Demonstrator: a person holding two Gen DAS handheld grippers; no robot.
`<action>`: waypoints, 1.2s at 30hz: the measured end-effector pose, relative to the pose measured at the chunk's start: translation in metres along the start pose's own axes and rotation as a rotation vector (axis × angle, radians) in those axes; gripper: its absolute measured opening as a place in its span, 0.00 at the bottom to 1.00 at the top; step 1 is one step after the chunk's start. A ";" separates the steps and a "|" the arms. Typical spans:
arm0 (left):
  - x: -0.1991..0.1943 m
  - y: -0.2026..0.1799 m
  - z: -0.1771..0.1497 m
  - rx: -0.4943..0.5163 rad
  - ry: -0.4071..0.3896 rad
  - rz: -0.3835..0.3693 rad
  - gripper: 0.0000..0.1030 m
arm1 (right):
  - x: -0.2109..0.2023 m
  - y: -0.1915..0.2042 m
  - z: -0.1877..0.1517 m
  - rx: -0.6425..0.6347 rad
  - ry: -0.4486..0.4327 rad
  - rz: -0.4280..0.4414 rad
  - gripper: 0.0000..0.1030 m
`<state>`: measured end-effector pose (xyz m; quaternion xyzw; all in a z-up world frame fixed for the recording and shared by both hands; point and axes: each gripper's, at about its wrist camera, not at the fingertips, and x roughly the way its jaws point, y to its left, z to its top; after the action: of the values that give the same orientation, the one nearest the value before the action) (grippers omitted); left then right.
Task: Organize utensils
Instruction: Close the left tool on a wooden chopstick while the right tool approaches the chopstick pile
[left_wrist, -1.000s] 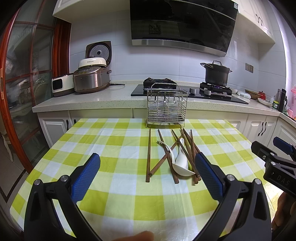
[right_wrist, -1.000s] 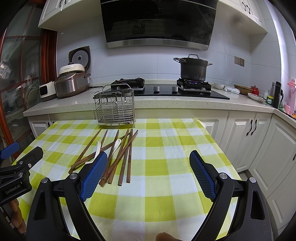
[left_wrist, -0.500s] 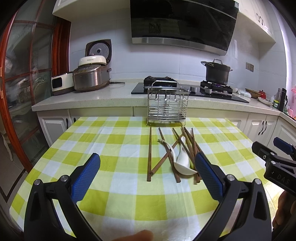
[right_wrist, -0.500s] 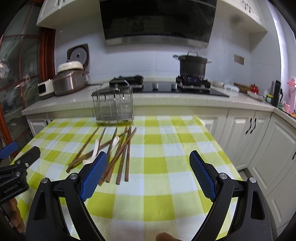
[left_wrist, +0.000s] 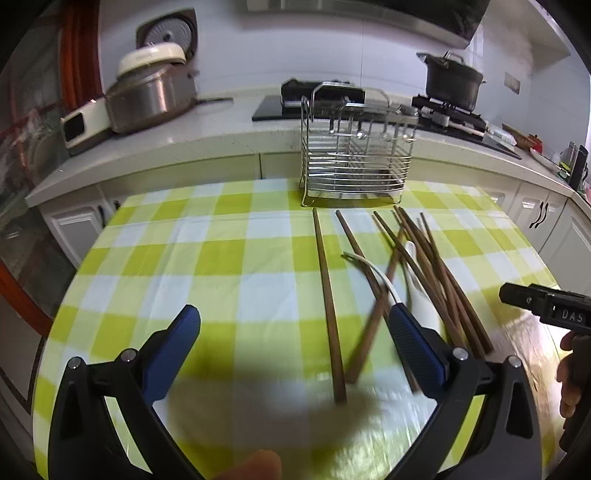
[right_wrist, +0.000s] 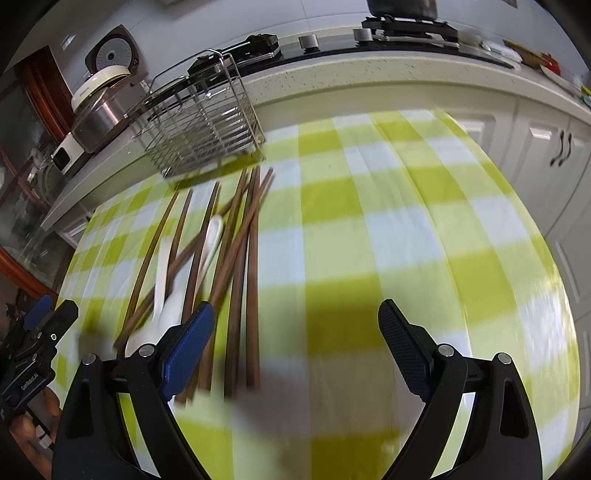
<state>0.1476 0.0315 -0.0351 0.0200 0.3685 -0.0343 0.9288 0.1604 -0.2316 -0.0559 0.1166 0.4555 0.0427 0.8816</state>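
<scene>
Chopsticks (left_wrist: 327, 291) and a white spoon (right_wrist: 168, 299) lie scattered before the wire rack (left_wrist: 356, 155), both grippers' jaws wide.

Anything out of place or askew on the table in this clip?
Yes. The chopsticks lie loose and crisscrossed on the tablecloth, tangled with two white spoons, while the wire rack behind them looks empty. Both grippers, left and right, are open and hold nothing.
</scene>
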 end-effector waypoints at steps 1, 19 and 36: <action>0.010 0.002 0.007 -0.005 0.014 -0.006 0.96 | 0.004 0.002 0.006 0.002 -0.009 -0.002 0.82; 0.133 -0.018 0.046 0.075 0.236 -0.072 0.36 | 0.072 0.036 0.050 -0.081 0.093 -0.045 0.82; 0.110 -0.010 0.044 0.066 0.196 -0.071 0.07 | 0.078 0.048 0.050 -0.117 0.116 0.032 0.26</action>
<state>0.2564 0.0134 -0.0786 0.0407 0.4569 -0.0773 0.8852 0.2476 -0.1791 -0.0780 0.0696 0.5005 0.0899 0.8582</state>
